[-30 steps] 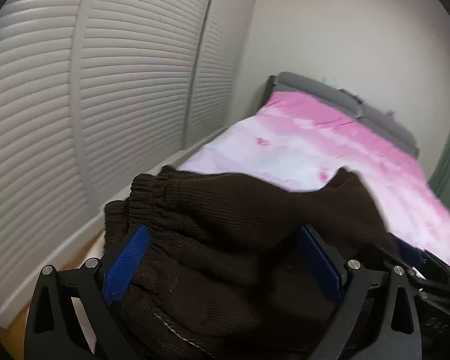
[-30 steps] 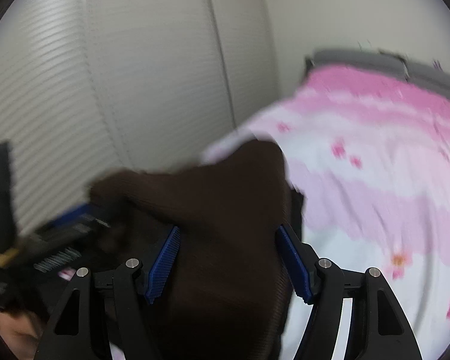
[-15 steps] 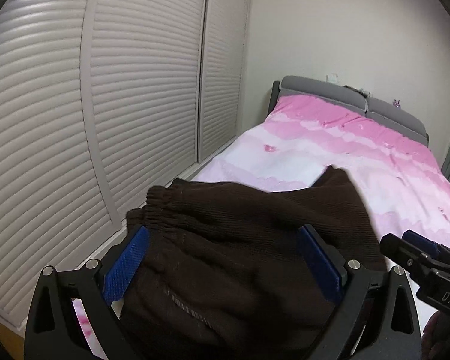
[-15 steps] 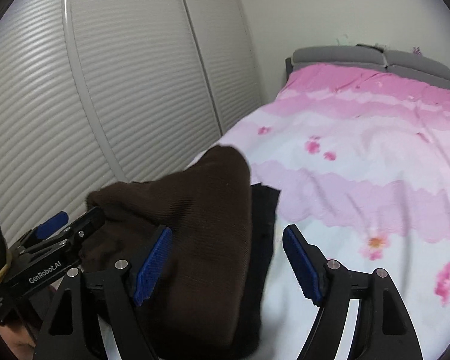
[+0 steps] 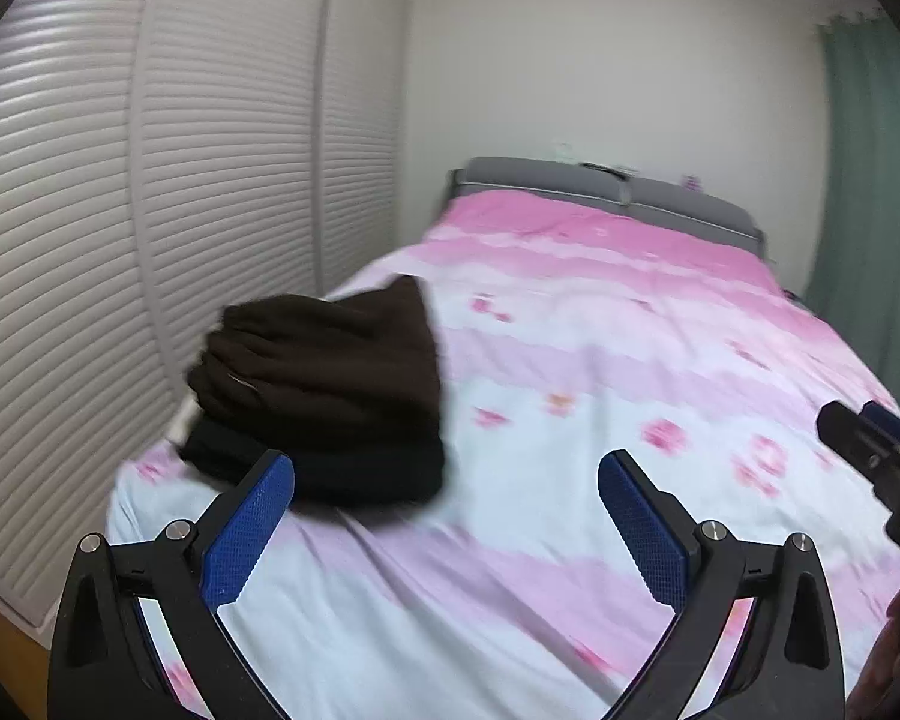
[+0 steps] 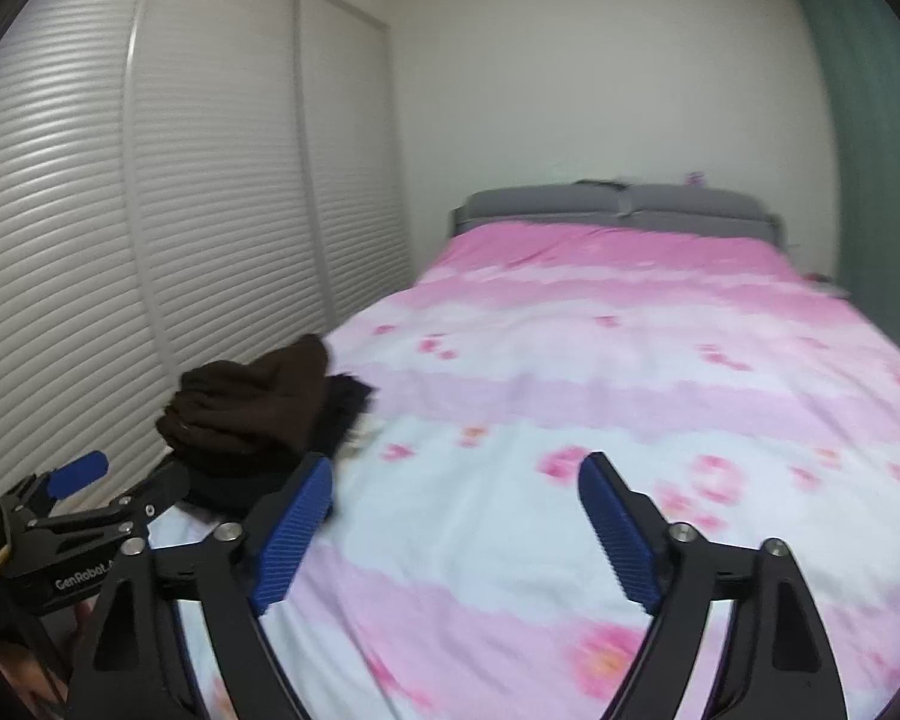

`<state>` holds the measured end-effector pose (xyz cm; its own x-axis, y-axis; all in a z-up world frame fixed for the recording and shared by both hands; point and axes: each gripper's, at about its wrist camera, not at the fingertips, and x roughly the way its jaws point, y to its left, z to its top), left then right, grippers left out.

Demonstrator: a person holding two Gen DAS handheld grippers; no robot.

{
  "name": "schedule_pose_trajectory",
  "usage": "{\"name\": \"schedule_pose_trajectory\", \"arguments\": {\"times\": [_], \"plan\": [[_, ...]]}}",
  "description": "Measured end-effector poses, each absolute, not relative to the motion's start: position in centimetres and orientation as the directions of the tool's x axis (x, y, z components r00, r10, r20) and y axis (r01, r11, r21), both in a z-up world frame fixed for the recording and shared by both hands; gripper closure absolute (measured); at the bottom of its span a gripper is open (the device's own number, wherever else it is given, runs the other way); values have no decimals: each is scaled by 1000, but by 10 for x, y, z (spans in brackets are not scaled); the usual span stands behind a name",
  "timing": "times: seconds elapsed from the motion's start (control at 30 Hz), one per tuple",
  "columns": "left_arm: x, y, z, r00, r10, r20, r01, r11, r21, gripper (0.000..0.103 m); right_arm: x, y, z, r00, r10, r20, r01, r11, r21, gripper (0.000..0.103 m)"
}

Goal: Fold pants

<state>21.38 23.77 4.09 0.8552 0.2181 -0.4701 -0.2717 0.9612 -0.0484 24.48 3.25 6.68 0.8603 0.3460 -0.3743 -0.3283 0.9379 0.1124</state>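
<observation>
Folded dark brown pants (image 5: 324, 372) lie on top of a black folded garment (image 5: 330, 468) at the left edge of the pink and white bed (image 5: 600, 420). My left gripper (image 5: 444, 516) is open and empty, drawn back and just right of the pile. In the right wrist view the pants (image 6: 252, 408) sit at the left. My right gripper (image 6: 456, 516) is open and empty over the bedspread, to the right of the pile. The left gripper also shows in the right wrist view (image 6: 78, 510), and the right gripper in the left wrist view (image 5: 876, 450).
White louvred wardrobe doors (image 5: 150, 210) run close along the bed's left side. A grey headboard (image 6: 618, 204) stands at the far end and a green curtain (image 6: 858, 138) hangs at the right. The bedspread (image 6: 630, 396) stretches wide to the right.
Both grippers have pulled back from the brown pants, which were between their fingers before. The pants now rest on the pile at the bed's left edge.
</observation>
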Motion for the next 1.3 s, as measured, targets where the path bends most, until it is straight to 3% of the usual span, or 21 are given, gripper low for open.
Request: {"name": "schedule_pose_trajectory", "arguments": {"times": [0.2,0.5,0.93,1.3], "plan": [[153,131,47,885,88,-457,-124,991,-50,0,153,-75,76,912,199,-359,-173,980,103,7],[76,38,49,891,1,-455,-15,999,-28,0,59,-164,68,917,103,-385,-70,993,97,7],[2,14,32,872,21,-490,-17,1000,14,0,-24,-186,54,921,90,-378,-64,995,80,2],[-42,4,47,898,43,-438,-14,998,68,0,-61,-186,49,927,95,-364,-70,994,81,2]]}}
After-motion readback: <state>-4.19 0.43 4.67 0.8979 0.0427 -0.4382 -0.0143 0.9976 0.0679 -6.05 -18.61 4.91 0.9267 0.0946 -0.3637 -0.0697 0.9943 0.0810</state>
